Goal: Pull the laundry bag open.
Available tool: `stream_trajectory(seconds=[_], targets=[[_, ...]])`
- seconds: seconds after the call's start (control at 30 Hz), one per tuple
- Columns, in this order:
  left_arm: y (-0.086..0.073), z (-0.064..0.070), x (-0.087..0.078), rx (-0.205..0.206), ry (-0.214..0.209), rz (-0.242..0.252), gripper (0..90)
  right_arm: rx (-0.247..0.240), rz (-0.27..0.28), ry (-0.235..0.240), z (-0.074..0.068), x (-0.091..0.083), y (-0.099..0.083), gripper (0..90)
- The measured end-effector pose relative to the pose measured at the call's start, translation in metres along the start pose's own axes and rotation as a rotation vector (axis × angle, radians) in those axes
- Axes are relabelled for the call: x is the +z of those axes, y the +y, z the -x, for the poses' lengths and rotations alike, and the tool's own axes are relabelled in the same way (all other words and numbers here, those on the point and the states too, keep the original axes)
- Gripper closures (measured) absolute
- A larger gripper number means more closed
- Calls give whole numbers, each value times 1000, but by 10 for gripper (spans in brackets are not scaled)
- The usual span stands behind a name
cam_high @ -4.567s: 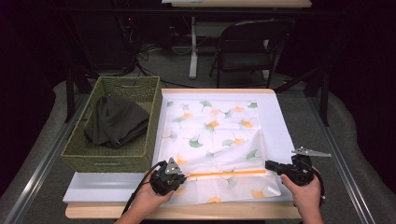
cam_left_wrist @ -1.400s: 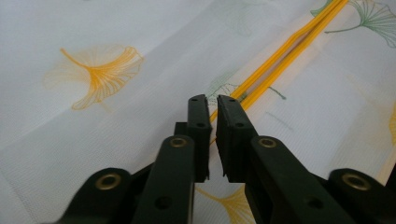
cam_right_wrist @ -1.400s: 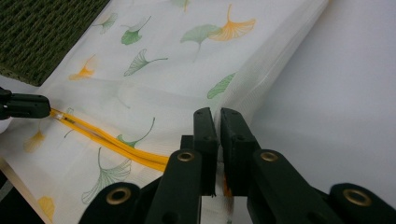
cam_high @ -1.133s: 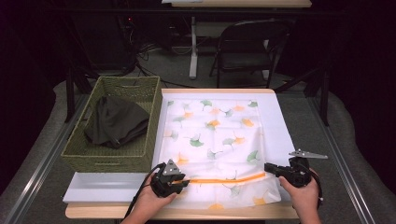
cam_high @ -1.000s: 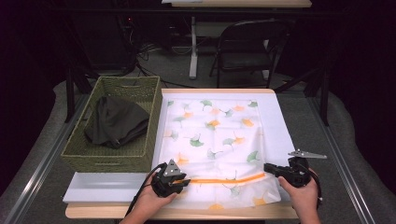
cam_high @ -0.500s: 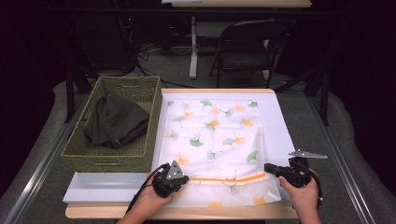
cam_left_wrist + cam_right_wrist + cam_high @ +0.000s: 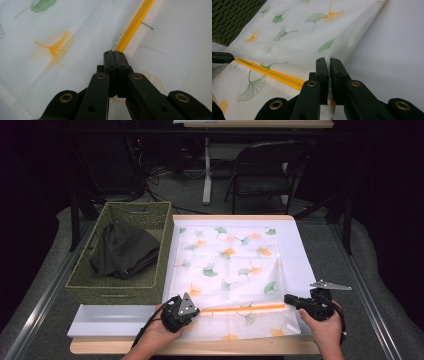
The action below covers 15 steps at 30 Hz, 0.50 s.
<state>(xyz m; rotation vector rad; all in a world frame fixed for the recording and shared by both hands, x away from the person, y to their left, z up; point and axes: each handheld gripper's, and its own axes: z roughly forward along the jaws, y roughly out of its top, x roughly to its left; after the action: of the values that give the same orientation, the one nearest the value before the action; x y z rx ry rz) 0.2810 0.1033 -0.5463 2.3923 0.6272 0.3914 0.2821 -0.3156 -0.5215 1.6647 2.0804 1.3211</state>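
Note:
A sheer white cloth point(image 7: 230, 265) printed with green and orange ginkgo leaves lies flat on a white board point(image 7: 301, 255). An orange strip point(image 7: 245, 308) crosses it near the front edge. My left gripper point(image 7: 196, 310) is shut on the strip's left end; in the left gripper view its jaws point(image 7: 115, 53) are pressed together over the orange strip point(image 7: 135, 22). My right gripper point(image 7: 288, 300) is clamped on the strip's right end. In the right gripper view the jaws point(image 7: 327, 62) pinch the cloth point(image 7: 294, 42) where the strip point(image 7: 274, 73) runs under them.
A green woven basket point(image 7: 120, 291) holding a dark garment point(image 7: 122, 251) stands left of the cloth, its corner point(image 7: 232, 17) also in the right gripper view. A folding chair point(image 7: 265, 170) stands beyond the table. The wooden table edge point(image 7: 200, 348) runs just in front of the hands.
Both grippers have stayed shut on the ends of the orange strip. The hands have drifted only slightly toward the near edge, and the cloth lies as before.

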Motion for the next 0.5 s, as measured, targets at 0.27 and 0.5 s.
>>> stream_trajectory(seconds=[0.27, 0.5], targets=[[-10, -3, -8, -11, 38, -13, 900, 1, 6, -4, 1, -1, 0, 859], [-24, -9, -21, -37, 75, -23, 900, 7, 12, -11, 2, -3, 1, 859]])
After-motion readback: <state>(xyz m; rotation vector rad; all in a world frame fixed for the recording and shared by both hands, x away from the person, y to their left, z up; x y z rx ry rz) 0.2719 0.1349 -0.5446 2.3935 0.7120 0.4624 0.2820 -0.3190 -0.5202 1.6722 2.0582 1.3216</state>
